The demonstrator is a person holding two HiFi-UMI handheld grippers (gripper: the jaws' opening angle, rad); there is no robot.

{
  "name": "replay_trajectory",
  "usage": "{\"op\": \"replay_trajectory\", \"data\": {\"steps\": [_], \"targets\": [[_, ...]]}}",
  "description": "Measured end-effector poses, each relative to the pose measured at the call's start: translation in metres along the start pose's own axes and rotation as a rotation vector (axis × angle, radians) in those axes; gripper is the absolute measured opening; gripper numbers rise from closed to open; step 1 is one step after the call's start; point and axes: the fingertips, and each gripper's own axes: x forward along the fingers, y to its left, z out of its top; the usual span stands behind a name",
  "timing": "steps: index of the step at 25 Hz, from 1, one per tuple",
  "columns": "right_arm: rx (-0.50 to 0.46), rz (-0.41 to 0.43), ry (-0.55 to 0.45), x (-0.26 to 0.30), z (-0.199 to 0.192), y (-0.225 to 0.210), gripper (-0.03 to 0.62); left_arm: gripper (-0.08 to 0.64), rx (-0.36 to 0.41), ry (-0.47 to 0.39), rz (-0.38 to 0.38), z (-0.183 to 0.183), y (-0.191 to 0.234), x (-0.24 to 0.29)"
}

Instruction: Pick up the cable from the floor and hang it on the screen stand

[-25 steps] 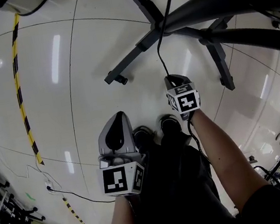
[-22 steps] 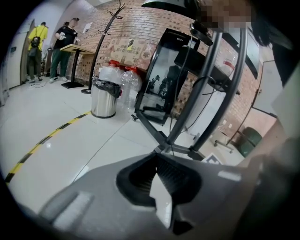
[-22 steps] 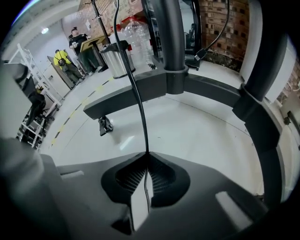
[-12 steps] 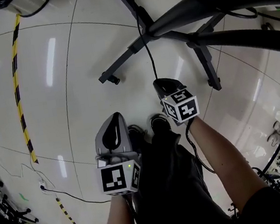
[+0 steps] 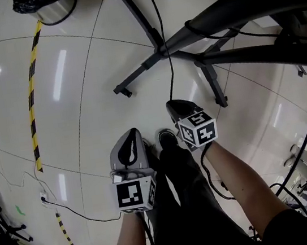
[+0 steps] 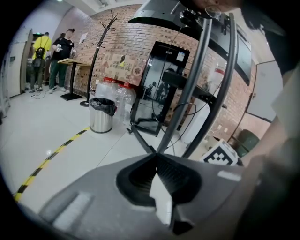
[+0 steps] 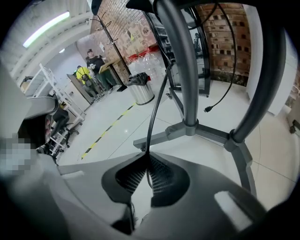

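Observation:
A thin black cable (image 5: 167, 60) runs taut from my right gripper (image 5: 172, 103) up toward the top of the screen stand. In the right gripper view the cable (image 7: 157, 101) passes between the jaws of the right gripper (image 7: 146, 158), which is shut on it. The dark grey screen stand (image 5: 147, 63) spreads its legs on the floor just ahead, and its posts (image 7: 182, 61) rise close in front. My left gripper (image 5: 131, 132) hovers lower left of the right one. The left gripper (image 6: 156, 157) has its jaws shut with nothing between them.
A steel rubbish bin (image 5: 47, 3) stands at the far left of the stand, also seen as the bin (image 6: 102, 115). Yellow-black floor tape (image 5: 31, 86) runs down the left. Another thin wire (image 5: 69, 208) lies on the floor lower left. People (image 6: 51, 51) stand far off.
The view has shifted so the bin shows at the top. My right gripper, still holding the cable, sits a little further left and nearer the left gripper. The left gripper has barely moved.

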Motion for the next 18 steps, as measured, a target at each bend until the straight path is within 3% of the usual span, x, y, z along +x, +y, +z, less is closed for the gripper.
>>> {"op": "replay_trajectory", "data": {"steps": [4,7,18], "targets": [[-0.088,0.031,0.027,-0.028,0.011,0.024,0.018,0.003,0.005,-0.025,-0.021,0.032,-0.018,-0.018],[-0.09,0.074,0.008,-0.049,0.023,0.041,0.018,0.003,0.018,-0.062,-0.045,0.05,-0.029,-0.029],[-0.14,0.126,-0.11,-0.132,0.103,0.095,0.02,0.004,0.192,-0.108,-0.107,0.124,-0.057,-0.078]]}}
